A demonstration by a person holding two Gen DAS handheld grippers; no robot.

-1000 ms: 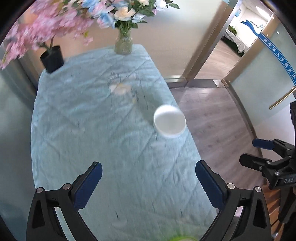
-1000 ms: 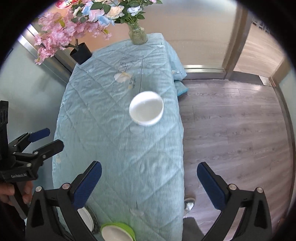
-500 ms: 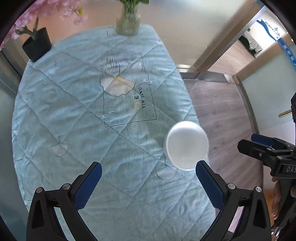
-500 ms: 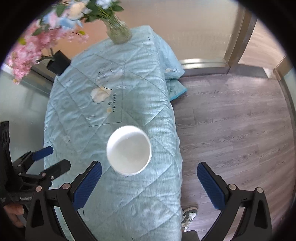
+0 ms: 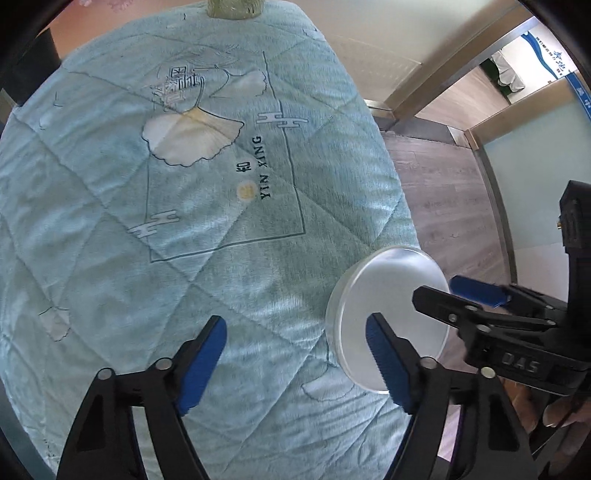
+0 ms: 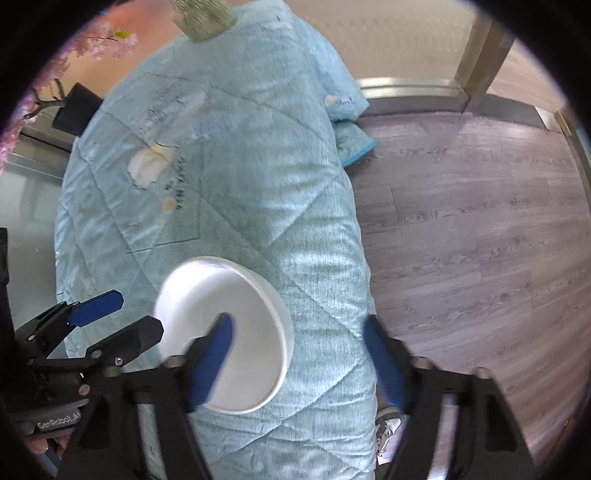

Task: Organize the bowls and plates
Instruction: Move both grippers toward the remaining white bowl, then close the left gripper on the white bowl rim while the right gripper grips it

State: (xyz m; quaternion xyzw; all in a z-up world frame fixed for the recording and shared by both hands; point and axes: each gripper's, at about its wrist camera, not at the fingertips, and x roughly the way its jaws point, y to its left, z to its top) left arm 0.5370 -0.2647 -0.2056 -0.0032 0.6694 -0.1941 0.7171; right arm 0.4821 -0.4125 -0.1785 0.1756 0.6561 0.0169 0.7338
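A white bowl (image 5: 388,317) stands near the right edge of the table covered with a light blue quilt (image 5: 184,221). It also shows in the right wrist view (image 6: 225,332). My left gripper (image 5: 297,360) is open and empty, its right finger over the bowl's near side. My right gripper (image 6: 299,360) is open and empty, its left finger over the bowl and its right finger past the table's edge. In the left wrist view the right gripper (image 5: 458,291) reaches in over the bowl's right rim. In the right wrist view the left gripper (image 6: 122,314) is beside the bowl's left rim.
A glass vase (image 5: 236,7) stands at the far end of the table, with a black flower pot (image 6: 75,109) at the far left. Wooden floor (image 6: 480,240) lies to the right of the table. A door frame (image 5: 443,85) stands beyond.
Both grippers have moved forward and down towards the white bowl, which now lies between and under their fingers. Both have narrowed their opening. The bowl has not moved on the quilt.
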